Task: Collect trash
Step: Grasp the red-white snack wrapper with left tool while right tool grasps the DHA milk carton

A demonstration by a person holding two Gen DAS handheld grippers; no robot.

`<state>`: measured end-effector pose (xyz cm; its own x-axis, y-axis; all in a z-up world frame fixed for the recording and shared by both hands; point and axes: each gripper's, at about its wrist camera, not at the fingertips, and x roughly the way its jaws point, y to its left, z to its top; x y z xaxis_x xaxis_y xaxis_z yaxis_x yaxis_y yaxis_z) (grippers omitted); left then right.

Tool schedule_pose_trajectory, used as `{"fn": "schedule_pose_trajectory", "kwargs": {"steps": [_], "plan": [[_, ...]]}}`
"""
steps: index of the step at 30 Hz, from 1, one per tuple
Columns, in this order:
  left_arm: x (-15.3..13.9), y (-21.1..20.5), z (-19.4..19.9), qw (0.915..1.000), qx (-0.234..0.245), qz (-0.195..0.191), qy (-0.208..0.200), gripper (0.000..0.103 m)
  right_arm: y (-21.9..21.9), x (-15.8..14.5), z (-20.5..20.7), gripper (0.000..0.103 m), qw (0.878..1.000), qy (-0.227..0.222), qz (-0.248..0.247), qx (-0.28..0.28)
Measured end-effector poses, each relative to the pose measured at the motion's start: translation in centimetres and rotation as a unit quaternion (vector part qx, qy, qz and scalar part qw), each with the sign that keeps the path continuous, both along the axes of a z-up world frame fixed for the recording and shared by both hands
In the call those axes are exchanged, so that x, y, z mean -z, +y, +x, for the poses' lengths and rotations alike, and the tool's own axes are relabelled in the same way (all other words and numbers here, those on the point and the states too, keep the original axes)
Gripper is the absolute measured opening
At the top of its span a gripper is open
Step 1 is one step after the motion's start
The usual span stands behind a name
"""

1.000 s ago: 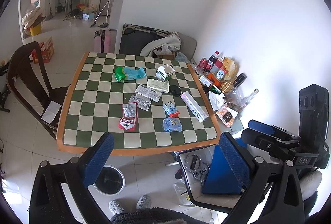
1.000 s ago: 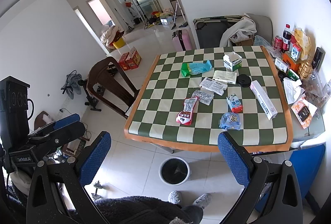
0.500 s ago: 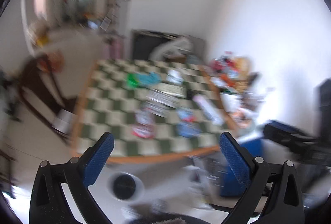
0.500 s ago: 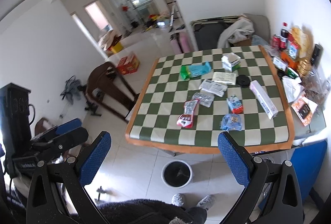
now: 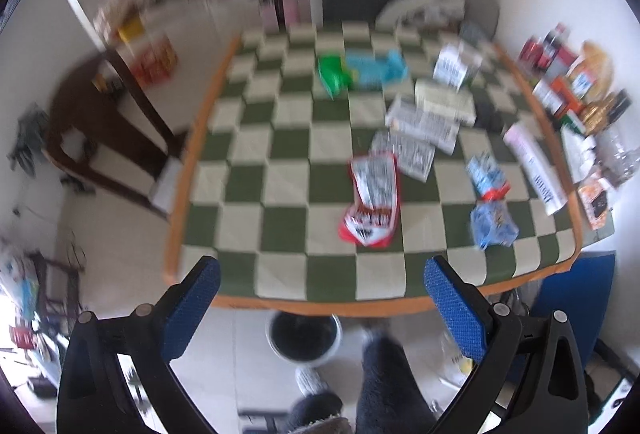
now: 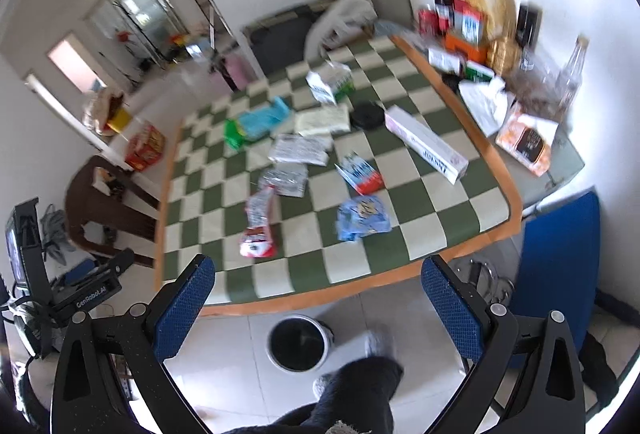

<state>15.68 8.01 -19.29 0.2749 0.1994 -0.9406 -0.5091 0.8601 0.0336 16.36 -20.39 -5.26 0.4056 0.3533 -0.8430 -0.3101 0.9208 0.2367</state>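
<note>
Several wrappers and cartons lie on a green and white checkered table (image 5: 280, 274) (image 6: 472, 218). A red snack wrapper (image 5: 372, 201) (image 6: 258, 222) and a blue wrapper (image 5: 494, 224) (image 6: 362, 220) lie nearest the front edge. A round bin (image 5: 304, 332) (image 6: 298, 342) stands on the floor below that edge. My left gripper (image 5: 320, 310) is open and empty, above the front edge. My right gripper (image 6: 318, 308) is open and empty, over the floor before the table. The left gripper's body shows at the left of the right wrist view (image 6: 60, 294).
A dark wooden chair (image 5: 100, 137) (image 6: 104, 205) stands left of the table. Bottles and boxes (image 5: 576, 85) (image 6: 476, 29) crowd a side surface on the right. A blue chair (image 6: 556, 274) stands at the front right. The person's legs (image 6: 356, 386) are near the bin.
Both grippers have moved closer to the table, which now looks larger. The left view has swung left, so the right gripper is out of it. Both stay open.
</note>
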Motion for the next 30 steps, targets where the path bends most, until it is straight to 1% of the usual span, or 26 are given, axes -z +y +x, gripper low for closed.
{"fn": "schedule_pose_trajectory", "kwargs": {"steps": [1, 3, 4, 5, 8, 11, 13, 14, 15, 16, 18, 19, 20, 22, 23, 24, 25, 26, 27, 30], "plan": [[1.3, 0.1, 0.7, 0.9999, 0.000, -0.008, 0.012, 0.103, 0.6, 1.2, 1.4, 0.103, 1.000, 0.011, -0.009, 0.002], [4.7, 0.3, 3.3, 0.9986, -0.005, -0.028, 0.044, 0.103, 0.0, 4.1, 5.1, 0.103, 1.000, 0.020, -0.016, 0.000], [6.1, 0.4, 4.4, 0.9977, -0.007, -0.038, 0.056, 0.103, 1.1, 5.8, 7.0, 0.103, 0.999, 0.033, -0.028, -0.001], [7.7, 0.5, 5.8, 0.9962, -0.011, -0.050, 0.070, 0.103, 0.8, 8.2, 10.0, 0.103, 0.999, 0.042, -0.030, -0.005], [12.1, 1.1, 9.9, 0.9919, -0.015, -0.080, 0.098, 0.103, 2.8, 13.1, 16.5, 0.103, 0.995, 0.082, -0.051, -0.025], [15.9, 1.6, 13.3, 0.9861, -0.016, -0.108, 0.125, 0.103, 5.6, 17.7, 21.1, 0.103, 0.989, 0.111, -0.082, -0.047], [18.0, 2.0, 14.7, 0.9824, -0.019, -0.121, 0.141, 0.102, 7.3, 20.7, 23.7, 0.103, 0.984, 0.129, -0.105, -0.062], [19.1, 2.2, 15.2, 0.9801, -0.021, -0.128, 0.150, 0.100, 8.0, 21.9, 24.5, 0.103, 0.981, 0.139, -0.113, -0.068], [19.9, 2.4, 15.5, 0.9783, -0.026, -0.130, 0.159, 0.091, 8.6, 23.2, 25.3, 0.103, 0.979, 0.148, -0.120, -0.074], [20.5, 2.6, 15.8, 0.9768, -0.030, -0.133, 0.166, 0.085, 9.3, 24.6, 26.1, 0.102, 0.976, 0.158, -0.129, -0.081], [21.5, 2.9, 15.9, 0.9741, -0.037, -0.142, 0.172, 0.062, 10.4, 26.6, 27.2, 0.102, 0.970, 0.170, -0.145, -0.092], [21.7, 3.0, 15.9, 0.9737, -0.038, -0.144, 0.172, 0.055, 10.8, 27.3, 27.4, 0.102, 0.968, 0.173, -0.155, -0.097], [21.8, 2.9, 15.8, 0.9736, -0.038, -0.140, 0.176, 0.055, 11.4, 28.4, 27.8, 0.101, 0.965, 0.175, -0.165, -0.104], [21.9, 2.9, 15.7, 0.9747, -0.036, -0.134, 0.175, 0.053, 12.2, 30.0, 28.4, 0.095, 0.960, 0.179, -0.181, -0.114], [21.7, 2.8, 15.5, 0.9750, -0.036, -0.129, 0.178, 0.051, 12.5, 30.8, 28.7, 0.088, 0.958, 0.182, -0.185, -0.119], [21.8, 2.8, 15.5, 0.9752, -0.039, -0.122, 0.180, 0.046, 12.8, 31.4, 28.9, 0.076, 0.957, 0.185, -0.188, -0.123], [21.7, 2.8, 15.2, 0.9756, -0.042, -0.117, 0.181, 0.043, 13.0, 32.1, 29.1, 0.073, 0.955, 0.187, -0.192, -0.127], [21.4, 2.9, 15.2, 0.9754, -0.045, -0.120, 0.179, 0.041, 13.3, 32.3, 29.2, 0.065, 0.955, 0.183, -0.197, -0.127], [21.2, 3.0, 15.0, 0.9756, -0.047, -0.120, 0.178, 0.040, 13.4, 32.3, 29.2, 0.060, 0.956, 0.172, -0.197, -0.131], [19.8, 3.3, 14.7, 0.9779, -0.049, -0.104, 0.175, 0.037, 13.6, 32.5, 29.5, 0.054, 0.960, 0.163, -0.184, -0.135]]}}
